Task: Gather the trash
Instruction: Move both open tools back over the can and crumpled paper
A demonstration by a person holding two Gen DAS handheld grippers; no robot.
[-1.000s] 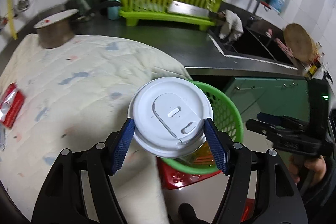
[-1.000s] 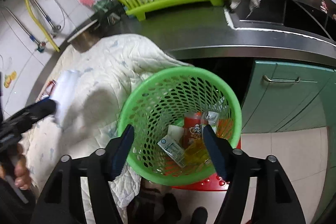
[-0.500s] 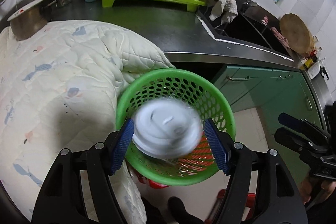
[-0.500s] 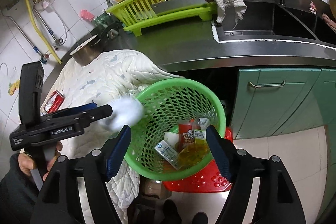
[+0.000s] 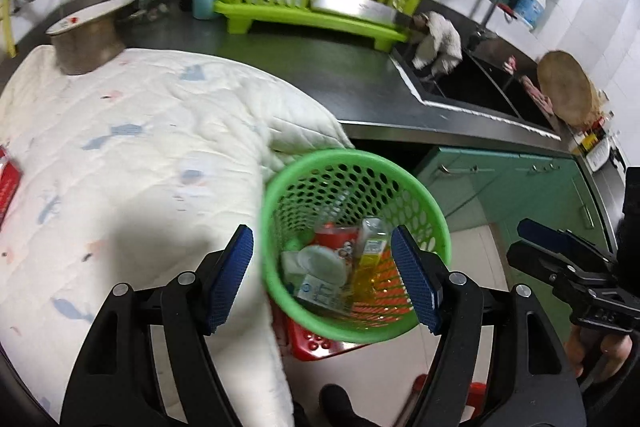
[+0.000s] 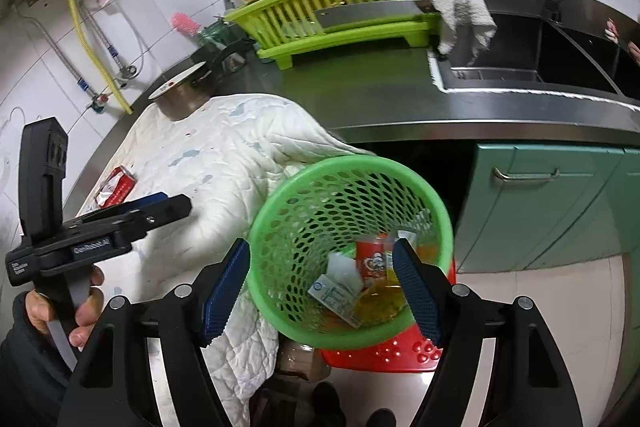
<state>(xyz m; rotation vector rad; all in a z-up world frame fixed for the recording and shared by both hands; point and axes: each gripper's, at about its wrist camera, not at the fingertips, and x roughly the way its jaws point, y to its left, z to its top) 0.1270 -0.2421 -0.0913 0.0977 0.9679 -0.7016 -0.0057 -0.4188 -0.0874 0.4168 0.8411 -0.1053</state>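
Basket [image 5: 436, 227] on the floor beside the quilt [image 5: 140, 163]; cup lid [image 5: 322, 264] and cartons inside

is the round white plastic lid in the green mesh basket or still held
In the basket: the round white plastic lid lies among trash inside the green mesh basket; the left gripper holds nothing.

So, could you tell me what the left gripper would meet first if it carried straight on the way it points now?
Probably the trash inside the green perforated plastic basket: the left gripper, jaws open and empty, points into its mouth, though depth is hard to judge.
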